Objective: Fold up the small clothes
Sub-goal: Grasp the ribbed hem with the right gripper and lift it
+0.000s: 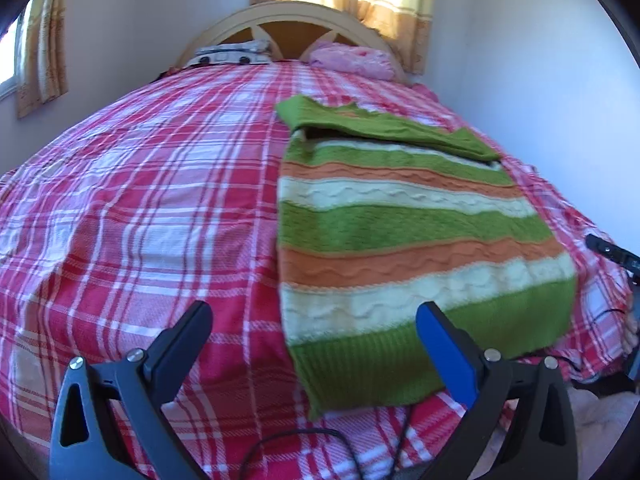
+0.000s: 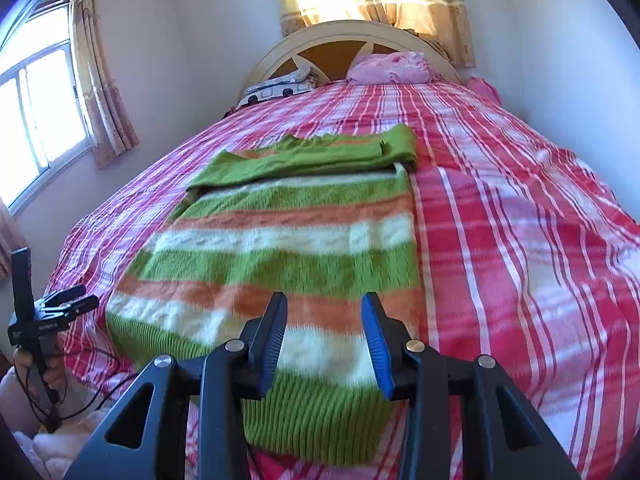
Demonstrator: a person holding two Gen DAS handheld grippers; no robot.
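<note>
A small knitted sweater (image 1: 400,232) with green, orange and cream stripes lies flat on the bed, its green sleeves folded across the top. It also shows in the right wrist view (image 2: 280,240). My left gripper (image 1: 316,320) is open and empty, hovering just above the sweater's near left hem corner. My right gripper (image 2: 324,308) is open and empty above the green ribbed hem at the sweater's near right part. The left gripper shows from outside in the right wrist view (image 2: 52,312), held in a hand at the bed's left edge.
The bed has a red and white plaid cover (image 1: 140,220). A pink pillow (image 2: 390,66) and a patterned pillow (image 2: 280,86) lie at the curved headboard (image 2: 348,34). Walls stand close on the right. Curtained windows (image 2: 36,120) are on the left and behind the headboard. Black cables (image 1: 320,440) trail near the bed's front edge.
</note>
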